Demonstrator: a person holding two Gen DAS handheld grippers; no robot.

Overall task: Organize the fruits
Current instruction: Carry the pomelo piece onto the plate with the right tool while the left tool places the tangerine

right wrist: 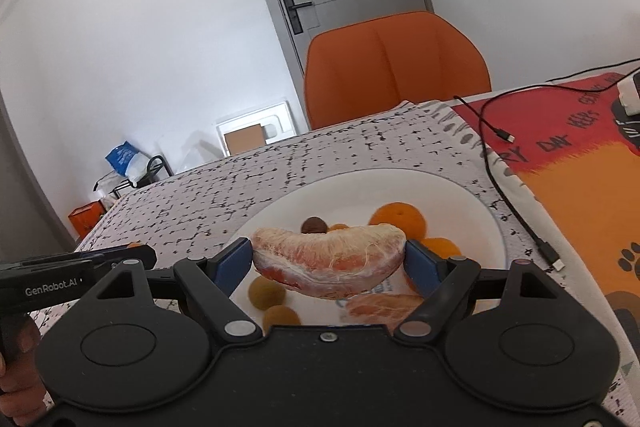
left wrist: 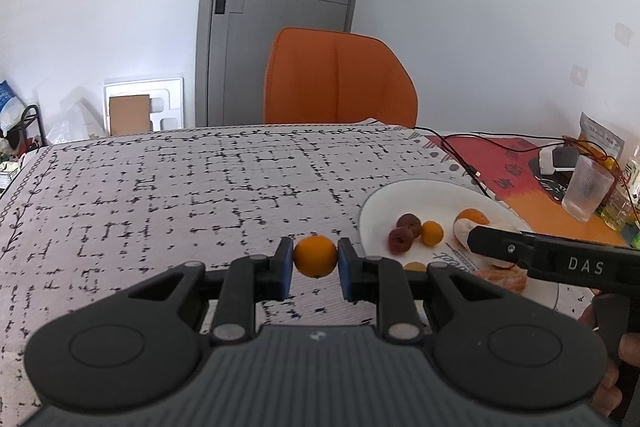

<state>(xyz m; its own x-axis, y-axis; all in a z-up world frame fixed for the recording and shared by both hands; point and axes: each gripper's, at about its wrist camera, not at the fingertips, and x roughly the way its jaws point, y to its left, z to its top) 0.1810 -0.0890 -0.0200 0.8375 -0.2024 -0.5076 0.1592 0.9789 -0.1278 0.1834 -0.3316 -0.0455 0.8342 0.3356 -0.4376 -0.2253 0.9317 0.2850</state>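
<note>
In the left wrist view my left gripper [left wrist: 315,261] is shut on a small orange kumquat [left wrist: 315,255], held above the patterned tablecloth just left of the white plate [left wrist: 400,197]. On the plate lie two dark red fruits [left wrist: 404,231], a small kumquat [left wrist: 432,233] and an orange [left wrist: 472,217]. In the right wrist view my right gripper [right wrist: 329,261] is shut on a large peeled pomelo wedge [right wrist: 328,259], held over the plate [right wrist: 360,187]. Below it lie another pomelo piece [right wrist: 380,307], two yellowish fruits [right wrist: 267,291], an orange [right wrist: 398,218] and a brown fruit [right wrist: 314,225].
An orange chair [left wrist: 338,79] stands behind the table's far edge. A black cable [right wrist: 508,203] runs along the plate's right side over a red-orange mat [right wrist: 580,187]. A ribbed glass [left wrist: 586,191], a white charger and a packet sit at the far right.
</note>
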